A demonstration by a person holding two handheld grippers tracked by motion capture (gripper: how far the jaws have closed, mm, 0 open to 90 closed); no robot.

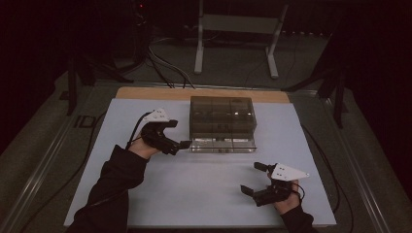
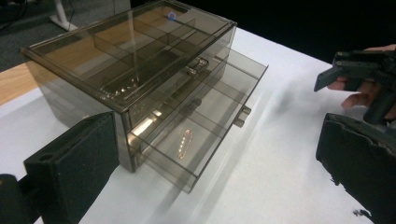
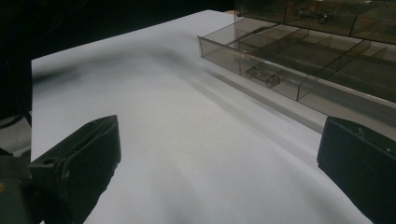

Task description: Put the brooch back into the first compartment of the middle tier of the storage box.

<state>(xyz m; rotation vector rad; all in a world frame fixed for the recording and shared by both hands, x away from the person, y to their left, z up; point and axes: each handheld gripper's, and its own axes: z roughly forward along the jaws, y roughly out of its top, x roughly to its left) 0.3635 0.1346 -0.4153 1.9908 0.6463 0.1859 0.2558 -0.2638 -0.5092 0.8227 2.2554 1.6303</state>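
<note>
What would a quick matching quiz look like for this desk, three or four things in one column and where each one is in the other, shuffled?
Things:
1. lower drawer
2. left gripper
3. right gripper
4. safety pin

Places or states:
A. open over bare white tabletop, near the front
B. pulled out of the smoky plastic organizer
C. lying inside a drawer compartment
D. at the organizer's left front corner

Pairs: 1-B, 2-D, 3-A, 4-C

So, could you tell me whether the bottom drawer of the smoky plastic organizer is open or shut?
Open. The bottom drawer juts forward past the organizer's front, its compartments exposed from above; the drawer above it sits flush.
</note>
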